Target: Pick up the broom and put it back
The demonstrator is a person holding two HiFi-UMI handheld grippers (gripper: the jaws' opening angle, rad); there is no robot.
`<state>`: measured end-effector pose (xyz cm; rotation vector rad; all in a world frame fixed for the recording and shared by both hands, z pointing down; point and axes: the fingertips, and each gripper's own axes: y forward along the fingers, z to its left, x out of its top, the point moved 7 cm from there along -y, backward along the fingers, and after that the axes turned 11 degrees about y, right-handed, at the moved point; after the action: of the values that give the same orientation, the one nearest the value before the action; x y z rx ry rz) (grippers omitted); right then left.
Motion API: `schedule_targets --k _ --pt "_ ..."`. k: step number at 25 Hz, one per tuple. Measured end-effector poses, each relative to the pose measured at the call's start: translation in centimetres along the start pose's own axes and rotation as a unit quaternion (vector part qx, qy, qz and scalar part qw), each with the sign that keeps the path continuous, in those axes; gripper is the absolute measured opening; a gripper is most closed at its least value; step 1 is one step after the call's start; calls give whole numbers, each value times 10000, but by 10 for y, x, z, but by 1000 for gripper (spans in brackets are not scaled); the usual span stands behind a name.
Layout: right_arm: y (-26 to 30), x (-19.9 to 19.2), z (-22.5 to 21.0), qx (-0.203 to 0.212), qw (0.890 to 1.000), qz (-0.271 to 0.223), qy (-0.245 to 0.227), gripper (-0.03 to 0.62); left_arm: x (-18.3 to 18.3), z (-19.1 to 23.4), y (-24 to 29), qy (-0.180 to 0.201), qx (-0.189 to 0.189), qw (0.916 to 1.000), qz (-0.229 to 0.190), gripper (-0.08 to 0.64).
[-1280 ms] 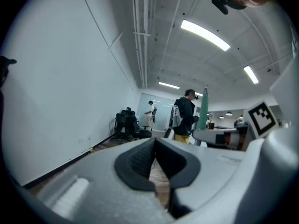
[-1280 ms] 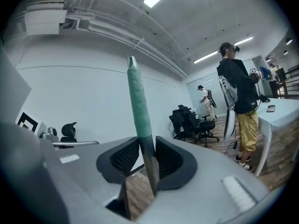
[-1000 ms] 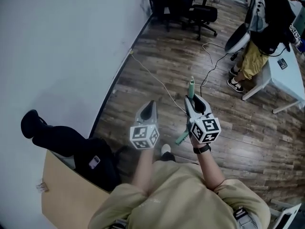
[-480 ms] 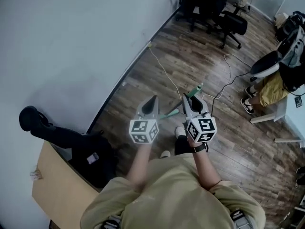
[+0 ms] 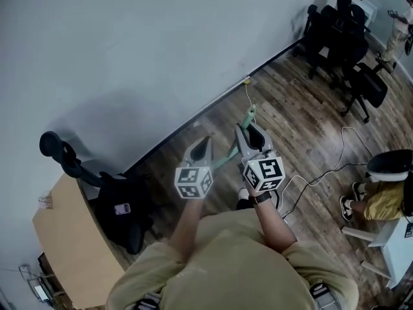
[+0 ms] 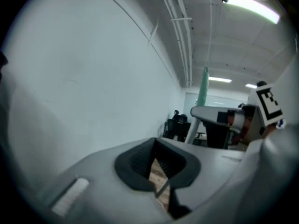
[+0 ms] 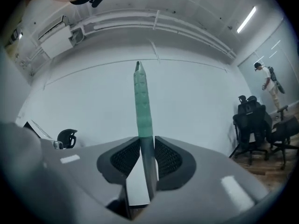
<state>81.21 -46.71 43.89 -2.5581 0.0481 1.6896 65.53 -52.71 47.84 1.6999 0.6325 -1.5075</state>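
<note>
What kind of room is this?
Probably an office or workroom: black swivel chairs stand by the white wall, a cable trails over the wood floor, and strip lights hang overhead.

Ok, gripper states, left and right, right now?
Left gripper: closed, empty.
Right gripper: gripping the broom handle, jaws opening slightly.

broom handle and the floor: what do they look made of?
The broom handle: pale green, semi-gloss, with faint ringed segments and a tapered tip. It looks like moulded plastic or a plastic sleeve; what's underneath can't be told. The floor: planks in mixed browns with grain and a low sheen. Laminate or vinyl is as likely as real wood.
</note>
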Motion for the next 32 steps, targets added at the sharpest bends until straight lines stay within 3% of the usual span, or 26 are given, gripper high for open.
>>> schedule_targets --k 4,10,15,18,20,26,29,32 --pt "54 1 -35 396 9987 273 145 100 14 19 23 35 881 9960 -108 3" --pt "138 -57 -61 527 9920 1114 268 106 -16 74 41 -252 1238 9913 367 3" --pt "215 -116 -63 648 9818 1784 -56 101 -44 148 63 -557 1555 9850 491 3" --pt "265 -157 -58 700 9681 2371 -416 91 -60 199 85 -545 1671 9834 447 3" --pt "295 -186 -50 873 9530 2834 -621 87 -75 234 97 -546 1768 9813 529 3" --pt "365 -253 -37 1201 9112 3749 -1211 87 -131 317 120 -1105 1919 9718 811 3" --pt "399 -284 -37 1236 8981 4016 -1296 87 -158 349 123 -1380 2037 9644 973 3" --pt "436 -311 -46 1112 8923 4219 -1161 87 -184 372 130 -1603 2143 9563 1177 3"
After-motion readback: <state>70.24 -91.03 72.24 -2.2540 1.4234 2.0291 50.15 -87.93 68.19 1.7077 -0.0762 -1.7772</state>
